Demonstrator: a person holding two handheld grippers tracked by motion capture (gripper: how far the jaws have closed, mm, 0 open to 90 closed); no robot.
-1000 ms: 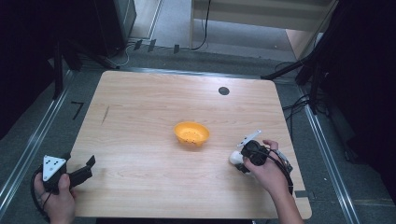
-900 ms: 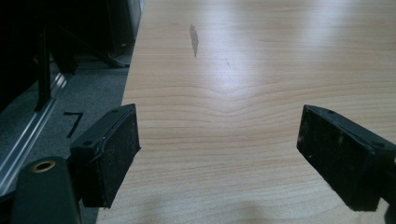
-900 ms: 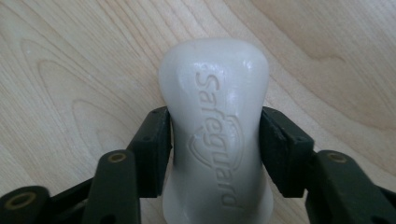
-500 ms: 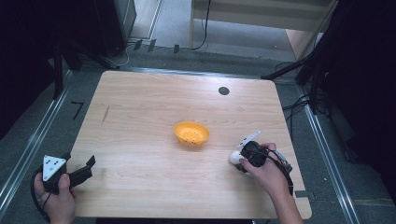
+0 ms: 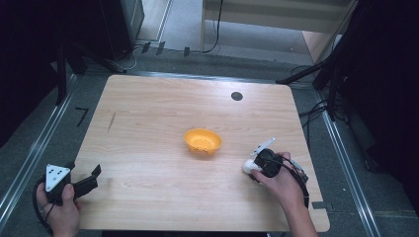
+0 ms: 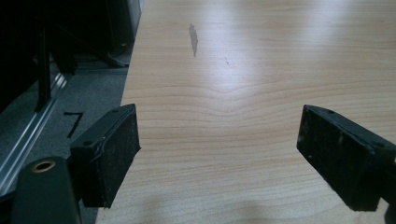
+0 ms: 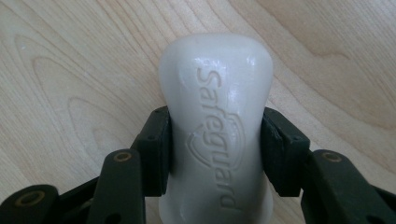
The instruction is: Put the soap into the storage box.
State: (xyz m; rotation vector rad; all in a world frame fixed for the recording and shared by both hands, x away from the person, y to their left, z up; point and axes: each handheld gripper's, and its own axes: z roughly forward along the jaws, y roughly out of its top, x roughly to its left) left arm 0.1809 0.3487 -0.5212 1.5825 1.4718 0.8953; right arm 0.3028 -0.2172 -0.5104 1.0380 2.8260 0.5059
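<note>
Since a second ago the right tongs have just closed and now clench the white soap bar on the bench; the left tongs stay released, unmoved.

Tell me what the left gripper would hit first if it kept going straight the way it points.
Probably nothing: ahead of the left gripper, whose fingers stand open, lies bare table with a dark smudge. Depth is unclear.
</note>
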